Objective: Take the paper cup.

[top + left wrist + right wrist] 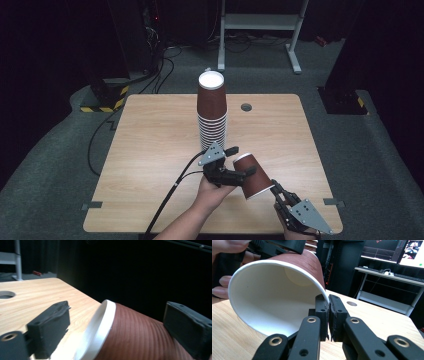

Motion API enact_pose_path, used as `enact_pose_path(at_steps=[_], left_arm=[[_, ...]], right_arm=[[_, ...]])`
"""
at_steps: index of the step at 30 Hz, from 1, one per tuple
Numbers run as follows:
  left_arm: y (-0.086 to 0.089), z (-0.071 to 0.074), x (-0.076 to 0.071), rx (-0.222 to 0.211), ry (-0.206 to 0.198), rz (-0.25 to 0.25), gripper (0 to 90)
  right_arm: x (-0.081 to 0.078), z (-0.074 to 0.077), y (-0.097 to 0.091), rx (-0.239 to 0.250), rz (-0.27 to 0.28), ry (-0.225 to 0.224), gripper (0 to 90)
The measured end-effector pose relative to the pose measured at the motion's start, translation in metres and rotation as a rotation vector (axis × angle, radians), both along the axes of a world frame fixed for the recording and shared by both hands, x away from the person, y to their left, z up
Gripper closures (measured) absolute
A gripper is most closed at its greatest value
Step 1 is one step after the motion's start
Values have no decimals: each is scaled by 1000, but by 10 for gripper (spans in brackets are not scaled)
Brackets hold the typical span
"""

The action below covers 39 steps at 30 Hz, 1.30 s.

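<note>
Pinching the cup [274, 297] rim, right gripper [328, 315] clamped (left gripper [120, 325] straddles it, unclenched).

On the table [150, 150], the stack of cups [212, 112] stands upside down at about twelve o'clock from the table's middle, with the cable hole [246, 107] just beside it at three o'clock. The single cup [252, 176] lies tilted on its side at five o'clock from the stack, between the left gripper [242, 161] at its nine o'clock and the right gripper [276, 190] at its five o'clock.
</note>
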<state>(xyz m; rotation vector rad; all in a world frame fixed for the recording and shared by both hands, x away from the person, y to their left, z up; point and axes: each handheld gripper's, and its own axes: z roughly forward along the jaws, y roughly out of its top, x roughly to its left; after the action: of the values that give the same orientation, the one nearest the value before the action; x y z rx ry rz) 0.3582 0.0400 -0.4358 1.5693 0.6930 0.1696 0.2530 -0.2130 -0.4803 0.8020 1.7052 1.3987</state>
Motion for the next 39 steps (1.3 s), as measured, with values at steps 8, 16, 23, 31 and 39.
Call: enact_pose_path(at_steps=[8, 16, 23, 31, 39], left_arm=[[6, -2, -1, 41, -39, 37, 155], [18, -1, -4, 65, -94, 83, 338], [34, -1, -7, 100, -118, 132, 417], [49, -10, -9, 192, -122, 169, 444], [74, -36, -9, 265, -64, 199, 366]], right_arm=[[-1, 0, 1, 1, 12, 2, 864], [-1, 1, -3, 14, 2, 6, 866], [1, 0, -6, 27, -8, 20, 866], [3, -2, -5, 25, -2, 37, 865], [7, -6, -6, 30, -2, 69, 864]])
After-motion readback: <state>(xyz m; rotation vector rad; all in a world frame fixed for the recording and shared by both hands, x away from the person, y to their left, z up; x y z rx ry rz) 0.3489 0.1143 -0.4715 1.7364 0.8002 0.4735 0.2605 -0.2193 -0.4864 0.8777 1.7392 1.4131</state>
